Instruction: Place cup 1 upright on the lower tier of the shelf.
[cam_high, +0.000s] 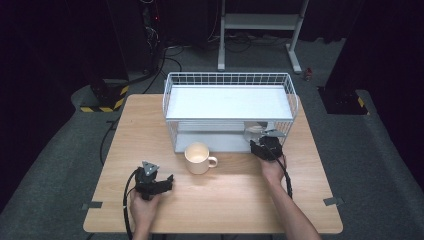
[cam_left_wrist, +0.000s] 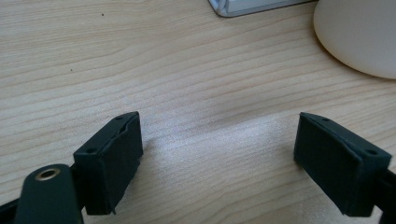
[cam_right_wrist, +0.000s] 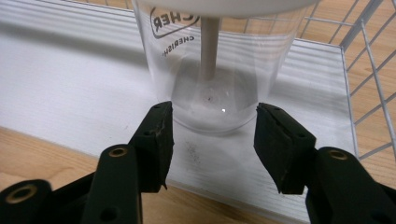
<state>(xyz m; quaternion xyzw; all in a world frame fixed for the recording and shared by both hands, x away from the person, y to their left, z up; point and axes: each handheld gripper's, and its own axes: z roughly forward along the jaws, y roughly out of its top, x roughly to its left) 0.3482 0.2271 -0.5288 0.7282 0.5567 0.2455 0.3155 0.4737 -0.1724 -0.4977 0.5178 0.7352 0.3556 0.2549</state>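
Clear cup (cam_right_wrist: 219, 65) bears the lettering "CHERISH".

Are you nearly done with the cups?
About halfway, by the look of it. Done: the white mug stands on the table in front of the wire rack. In hand: the right gripper clasps the clear cup at its base, on the rack's lower shelf. Left: moving that cup. The left gripper waits open.
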